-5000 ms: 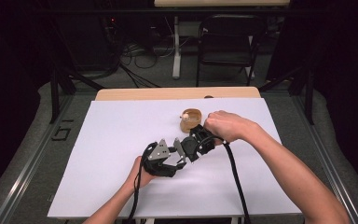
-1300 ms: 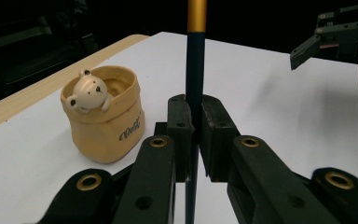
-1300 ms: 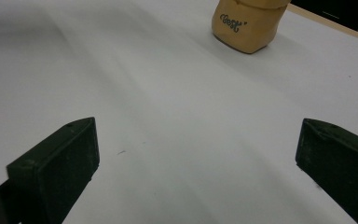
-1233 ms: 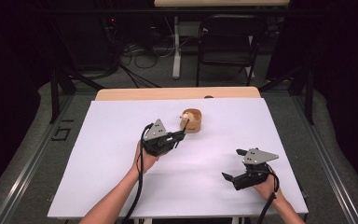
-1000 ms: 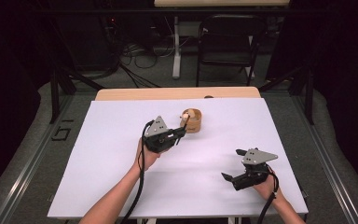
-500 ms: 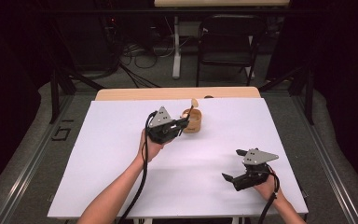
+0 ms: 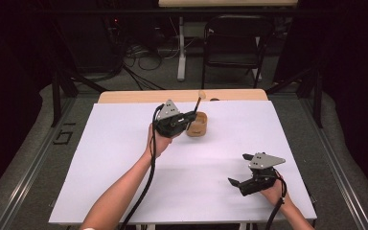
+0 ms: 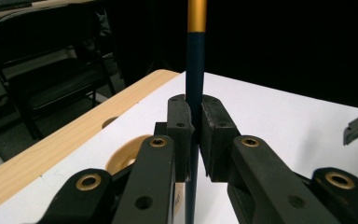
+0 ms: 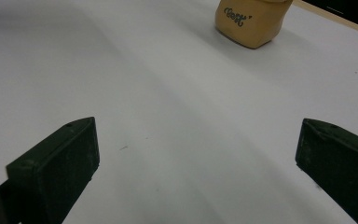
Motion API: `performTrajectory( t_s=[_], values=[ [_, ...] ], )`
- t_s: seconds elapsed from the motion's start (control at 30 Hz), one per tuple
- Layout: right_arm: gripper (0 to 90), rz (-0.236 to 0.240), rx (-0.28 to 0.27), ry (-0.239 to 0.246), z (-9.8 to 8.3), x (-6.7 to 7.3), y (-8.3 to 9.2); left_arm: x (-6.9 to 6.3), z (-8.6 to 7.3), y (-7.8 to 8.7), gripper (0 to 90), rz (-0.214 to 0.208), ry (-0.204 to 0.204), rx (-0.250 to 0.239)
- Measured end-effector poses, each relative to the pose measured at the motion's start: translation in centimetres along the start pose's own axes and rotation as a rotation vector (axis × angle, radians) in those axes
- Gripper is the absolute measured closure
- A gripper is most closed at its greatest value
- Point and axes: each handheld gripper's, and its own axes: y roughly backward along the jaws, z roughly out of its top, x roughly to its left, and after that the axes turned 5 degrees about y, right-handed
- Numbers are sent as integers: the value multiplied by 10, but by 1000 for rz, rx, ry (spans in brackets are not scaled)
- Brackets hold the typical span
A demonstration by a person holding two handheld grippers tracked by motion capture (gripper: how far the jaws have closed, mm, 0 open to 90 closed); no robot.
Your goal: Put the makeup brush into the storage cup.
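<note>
Now L gripper (image 8: 195,135) clamps brush handle (image 8: 195,70) above wooden cup (image 7: 197,125); R gripper (image 9: 196,163) gapes wide.

In the left gripper view, the top edge cuts off the upper end of the brush handle (image 8: 195,70), and its lower part disappears behind the left gripper (image 8: 195,135). The wooden cup (image 8: 127,158) is mostly hidden behind the same gripper. In the right gripper view, the top edge cuts off the cup (image 9: 251,21), and the marking on its side is too blurred to read. In the high view, the brush tip (image 7: 201,95) is too small to make out.
</note>
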Motion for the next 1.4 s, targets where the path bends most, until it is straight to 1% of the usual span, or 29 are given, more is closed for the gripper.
performTrajectory(
  t_s=[0.07, 0.1, 0.17, 0.2, 0.23, 0.27, 0.3, 0.47, 0.53, 0.67, 0.7, 0.9, 0.93, 1.0, 1.03, 1.07, 1.13, 1.4],
  values=[
    [0, -1, -10, -5, 0, 0, 0, 1, 2, -3, 831, 0, 0, 1],
    [0, -5, -5, -4, 0, -1, 0, 1, 2, -3, 831, 0, 0, 1],
    [0, -3, -5, -4, -1, -2, 1, 2, 4, -7, 831, 15, 2, -6],
    [0, -3, -5, -4, -1, -2, 1, 2, 4, -7, 831, 15, 2, -6],
    [0, -4, -6, -6, -1, -2, 2, 3, 5, -9, 831, 22, 12, -12],
    [0, -4, -6, -6, -1, -2, 2, 3, 5, -9, 831, 22, 12, -12],
    [0, -3, -7, -9, -1, -2, 2, 6, 6, -12, 831, 21, 22, -11],
    [0, -3, -6, -5, -1, -2, 1, 9, 7, -18, 831, 32, 29, -12],
    [0, -1, -5, -9, -1, -2, 2, 10, 8, -23, 830, 35, 41, -19],
    [0, -1, -3, -8, -1, -2, 2, 10, 10, -27, 831, 36, 42, -26],
    [0, -1, -3, -8, -1, -2, 2, 10, 10, -30, 831, 35, 49, -31],
    [0, 0, -2, -7, -1, -2, 2, 9, 12, -38, 828, 43, 42, -28],
    [0, 0, -2, -7, -1, -2, 2, 8, 12, -41, 828, 44, 46, -30],
    [0, 0, -2, -8, -1, -2, 2, 8, 13, -42, 829, 49, 42, -29],
    [0, 1, -2, -9, -1, -2, 2, 8, 12, -43, 829, 64, 46, -34],
    [0, 1, -2, -9, -1, -2, 2, 8, 12, -44, 829, 51, 50, -35],
    [0, 2, -1, -9, -2, -2, 2, 9, 11, -48, 829, 60, 54, -41],
    [0, 2, 2, -6, -2, -2, 1, 12, 7, -55, 829, 69, 65, -47]
  ],
)
